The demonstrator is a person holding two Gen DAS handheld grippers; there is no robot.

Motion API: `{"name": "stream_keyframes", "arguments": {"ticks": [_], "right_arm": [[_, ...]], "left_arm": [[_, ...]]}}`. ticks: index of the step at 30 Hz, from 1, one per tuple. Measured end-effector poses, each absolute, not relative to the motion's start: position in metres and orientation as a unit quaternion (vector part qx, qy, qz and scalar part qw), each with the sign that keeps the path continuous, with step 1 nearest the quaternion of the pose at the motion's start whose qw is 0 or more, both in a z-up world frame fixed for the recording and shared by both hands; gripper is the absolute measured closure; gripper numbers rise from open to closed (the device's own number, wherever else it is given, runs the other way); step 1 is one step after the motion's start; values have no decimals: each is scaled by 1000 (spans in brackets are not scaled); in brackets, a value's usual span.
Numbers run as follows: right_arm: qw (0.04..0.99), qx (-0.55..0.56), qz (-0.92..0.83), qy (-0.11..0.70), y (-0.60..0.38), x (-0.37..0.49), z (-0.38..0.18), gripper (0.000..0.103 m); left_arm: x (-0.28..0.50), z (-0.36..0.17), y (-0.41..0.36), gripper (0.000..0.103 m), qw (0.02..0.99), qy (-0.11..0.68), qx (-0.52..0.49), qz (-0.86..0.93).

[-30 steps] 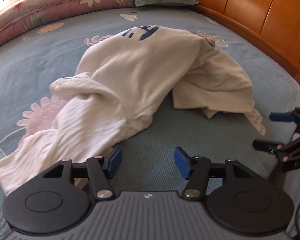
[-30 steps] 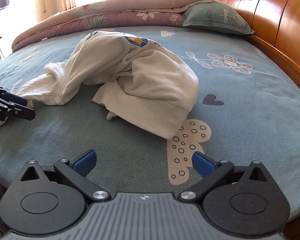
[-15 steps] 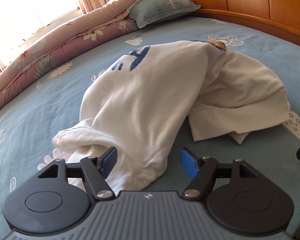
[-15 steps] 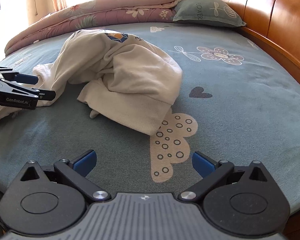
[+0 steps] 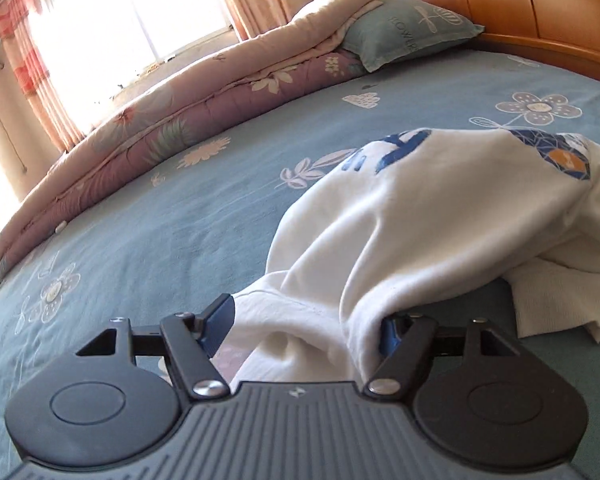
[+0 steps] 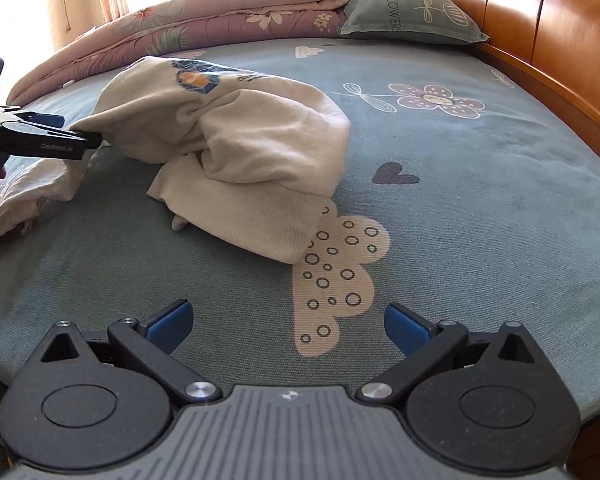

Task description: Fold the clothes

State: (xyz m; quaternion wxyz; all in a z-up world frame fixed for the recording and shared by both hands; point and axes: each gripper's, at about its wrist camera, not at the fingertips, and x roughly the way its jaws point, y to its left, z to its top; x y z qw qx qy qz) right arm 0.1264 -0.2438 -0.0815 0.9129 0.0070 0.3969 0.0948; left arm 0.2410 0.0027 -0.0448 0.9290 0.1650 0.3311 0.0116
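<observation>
White cotton sweatshirt [image 5: 412, 232] lies crumpled on the bed [image 5: 172, 232], one bunched fold between the wide, just-opened left tool [image 5: 306, 322], seemingly for gripping, while the right tool [image 6: 286, 322] gapes empty nearby.

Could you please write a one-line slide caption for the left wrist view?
Left gripper, open, straddles a fold of the crumpled white sweatshirt on the blue bedsheet.

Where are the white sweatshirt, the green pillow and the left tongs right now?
white sweatshirt [image 6: 260, 148]: right wrist view, middle of the crumpled body.
green pillow [image 6: 412, 12]: right wrist view, centre of its printed face.
left tongs [image 5: 308, 320]: left wrist view, midway between the blue tips, fabric lying between them.
</observation>
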Motion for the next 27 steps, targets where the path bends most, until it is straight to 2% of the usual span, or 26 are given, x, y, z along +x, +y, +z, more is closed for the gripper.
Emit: {"name": "stream_keyframes", "arguments": {"ticks": [5, 10, 13, 20, 27], "right_arm": [[912, -1, 111, 395, -236, 125, -83, 0], [912, 8, 114, 395, -240, 125, -86, 0], [909, 25, 112, 402, -245, 126, -89, 0], [910, 40, 112, 396, -255, 124, -93, 0], [916, 27, 112, 385, -253, 127, -96, 0]], "left_arm": [[206, -38, -10, 32, 922, 352, 122, -109], [200, -52, -24, 31, 891, 391, 2, -232], [213, -69, -28, 34, 886, 401, -32, -231], [257, -102, 4, 36, 862, 398, -210, -231], [284, -110, 7, 37, 840, 400, -272, -245]]}}
